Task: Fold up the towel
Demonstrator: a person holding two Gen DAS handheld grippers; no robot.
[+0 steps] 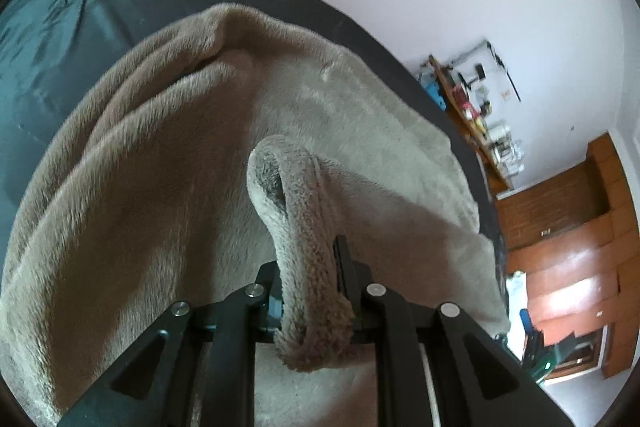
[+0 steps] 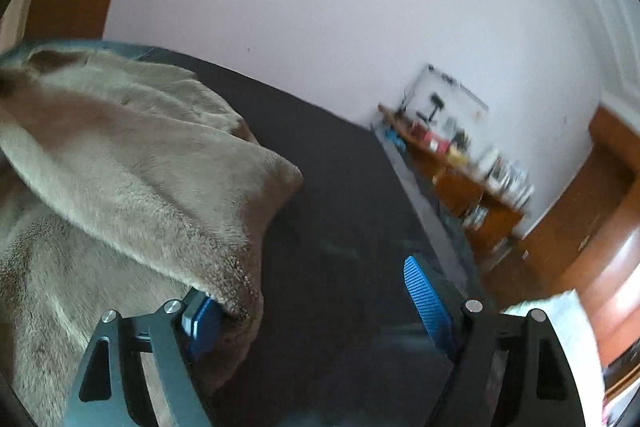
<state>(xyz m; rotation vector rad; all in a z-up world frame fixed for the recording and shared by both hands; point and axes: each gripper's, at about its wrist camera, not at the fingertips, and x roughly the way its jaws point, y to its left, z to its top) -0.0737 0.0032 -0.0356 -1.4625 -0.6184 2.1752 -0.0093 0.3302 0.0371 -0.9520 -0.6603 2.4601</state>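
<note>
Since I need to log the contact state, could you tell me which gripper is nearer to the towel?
Left. The left gripper is shut on a fold of the towel. The right gripper is open, with the towel's edge draped against one finger.

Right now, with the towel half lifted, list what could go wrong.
1. Only the left gripper pinches the towel, on a narrow rolled edge; that fold could slip out when pulled.
2. The right gripper is open, cloth merely draped over one finger, so that side may drop and the fold go crooked.
3. The towel lies near the edge of the dark bed surface and could slide off.
</note>
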